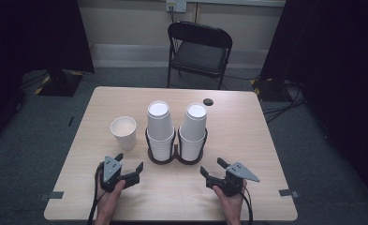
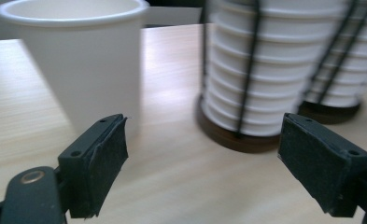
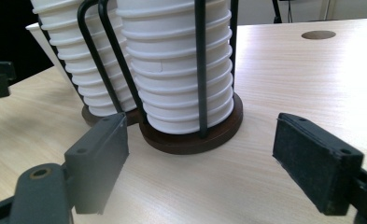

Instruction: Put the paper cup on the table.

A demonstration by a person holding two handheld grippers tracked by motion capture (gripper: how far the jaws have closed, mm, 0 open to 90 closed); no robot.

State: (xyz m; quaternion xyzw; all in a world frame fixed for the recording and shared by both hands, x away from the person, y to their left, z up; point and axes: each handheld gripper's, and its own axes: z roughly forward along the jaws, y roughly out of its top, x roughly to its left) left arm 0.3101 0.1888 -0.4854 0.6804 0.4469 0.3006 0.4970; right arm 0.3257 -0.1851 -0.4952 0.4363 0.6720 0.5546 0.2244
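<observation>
A wooden table point(image 1: 247, 140) stands on grey carpet, with a black folding chair point(image 1: 198, 51) beyond its far edge. Dark curtains hang at both sides of the room.

At the table's middle sits a black wire holder point(image 1: 176, 157) with two round dark bases side by side. Each side carries a stack of white paper cups turned upside down: the left stack point(image 1: 159, 129) and the right stack point(image 1: 193, 129) stand upright and just beside each other, with wire uprights running up their sides.

A single cup point(image 1: 124, 132) stands upright, mouth up, on the table just left of the holder and apart from it. In the left gripper view it rises at the far left, ahead of the left jaw, with the left stack to its right.

A small dark round spot point(image 1: 208, 101) lies on the table far right of the stacks.

The left gripper point(image 1: 129, 166) is at the near left, held in a hand point(image 1: 107, 199), aimed at the gap between the cup and the holder; its jaws stand apart with nothing between them. The right gripper point(image 1: 212, 167) is at the near right, in the other hand point(image 1: 231, 201), aimed at the right stack; its jaws also stand wide apart and empty. Both are short of the cups, touching nothing.
</observation>
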